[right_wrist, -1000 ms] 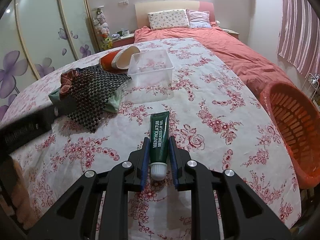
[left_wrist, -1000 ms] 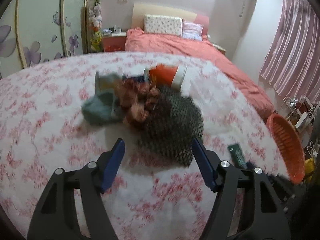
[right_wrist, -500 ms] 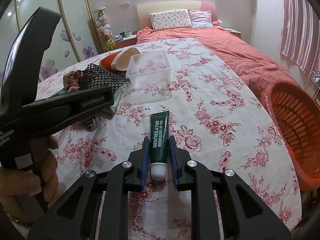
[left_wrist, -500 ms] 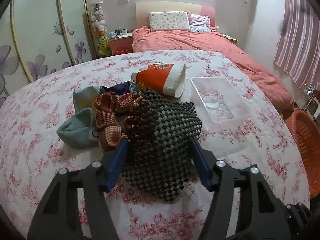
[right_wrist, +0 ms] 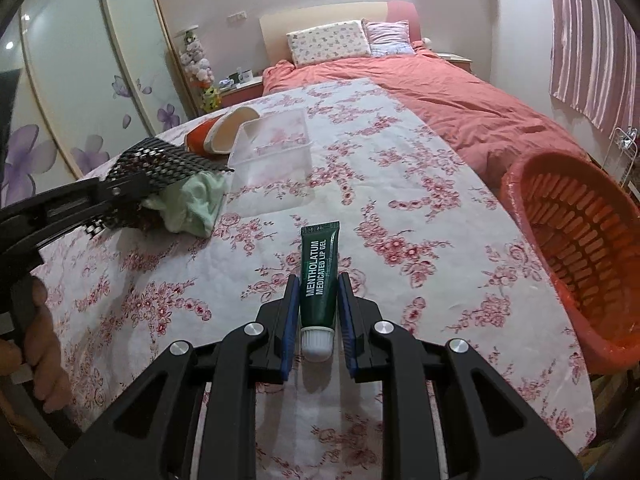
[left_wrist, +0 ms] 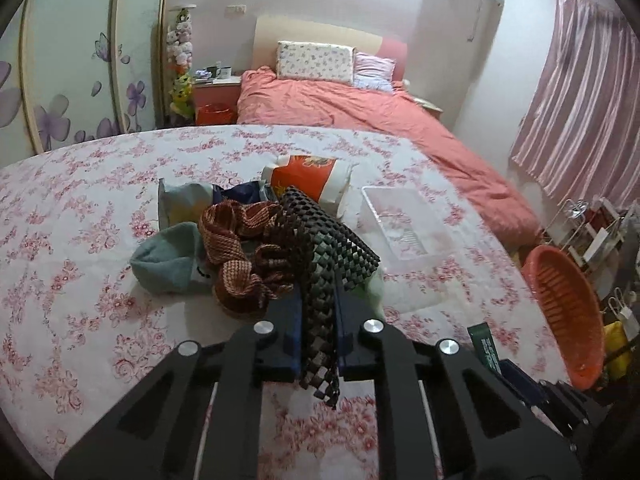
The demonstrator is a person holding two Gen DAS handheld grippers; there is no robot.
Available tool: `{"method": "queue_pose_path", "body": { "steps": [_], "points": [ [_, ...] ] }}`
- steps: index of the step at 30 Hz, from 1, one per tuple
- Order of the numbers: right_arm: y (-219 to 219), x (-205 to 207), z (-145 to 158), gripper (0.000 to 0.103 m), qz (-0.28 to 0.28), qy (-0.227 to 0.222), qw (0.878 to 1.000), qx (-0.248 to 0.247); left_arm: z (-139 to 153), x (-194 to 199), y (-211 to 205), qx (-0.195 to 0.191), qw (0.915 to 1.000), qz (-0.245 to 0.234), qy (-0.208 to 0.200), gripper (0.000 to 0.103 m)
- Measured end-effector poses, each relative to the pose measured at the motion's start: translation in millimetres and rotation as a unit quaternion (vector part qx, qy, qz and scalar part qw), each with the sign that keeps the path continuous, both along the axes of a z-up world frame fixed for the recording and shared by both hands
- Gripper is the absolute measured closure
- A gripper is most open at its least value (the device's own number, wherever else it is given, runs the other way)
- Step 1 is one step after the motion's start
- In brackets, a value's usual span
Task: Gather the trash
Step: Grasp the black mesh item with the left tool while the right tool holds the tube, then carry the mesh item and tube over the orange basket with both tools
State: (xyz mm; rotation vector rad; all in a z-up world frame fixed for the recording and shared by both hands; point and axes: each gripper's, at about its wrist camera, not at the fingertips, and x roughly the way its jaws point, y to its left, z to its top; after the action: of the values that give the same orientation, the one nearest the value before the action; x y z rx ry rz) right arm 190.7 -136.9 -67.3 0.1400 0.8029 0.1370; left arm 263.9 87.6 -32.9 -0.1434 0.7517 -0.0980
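My left gripper point(left_wrist: 317, 312) is shut on a black woven mesh mat point(left_wrist: 324, 256), whose front edge is lifted off the floral tablecloth; the mat also shows in the right wrist view point(right_wrist: 160, 164). My right gripper point(right_wrist: 319, 300) is shut on a dark green lip gel tube point(right_wrist: 319, 276), cap toward the camera, resting low over the table. The tube's end shows in the left wrist view point(left_wrist: 486, 344). An orange basket point(right_wrist: 576, 248) stands off the table's right edge and also shows in the left wrist view point(left_wrist: 564, 308).
On the table lie a rust woven cloth point(left_wrist: 236, 248), a teal cloth point(left_wrist: 168, 260), a pale green cloth point(right_wrist: 196, 204), an orange-and-white paper cup point(left_wrist: 308, 180) on its side and a clear plastic tray point(left_wrist: 404, 224). A bed point(left_wrist: 360, 116) stands behind.
My left gripper moved forward over the black mesh mat and closed on it, lifting its edge. My right gripper has stayed shut on the tube, barely moving.
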Motion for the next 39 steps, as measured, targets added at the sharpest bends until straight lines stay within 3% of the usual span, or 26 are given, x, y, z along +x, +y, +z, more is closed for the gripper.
{"method": "queue_pose_path", "body": {
  "steps": [25,33,39],
  "points": [
    [-63.3,-25.6,43.2,0.083,-0.068,-0.073,0.995,0.020,70.0,-52.0,-32.2,-0.039,0.9935,-0.069,-0.082,0.092],
    [-69.1,-28.3,40.5,0.083,-0.072,-0.074,0.994,0.023,70.6,-47.8,-35.1,-0.034,0.9944,-0.068,-0.073,0.094],
    [-84.1,-35.7,49.3,0.083,-0.091,-0.089,0.992,0.018,71.8,-49.4,-58.4,-0.040,0.9916,-0.098,-0.074,0.094]
  ]
}}
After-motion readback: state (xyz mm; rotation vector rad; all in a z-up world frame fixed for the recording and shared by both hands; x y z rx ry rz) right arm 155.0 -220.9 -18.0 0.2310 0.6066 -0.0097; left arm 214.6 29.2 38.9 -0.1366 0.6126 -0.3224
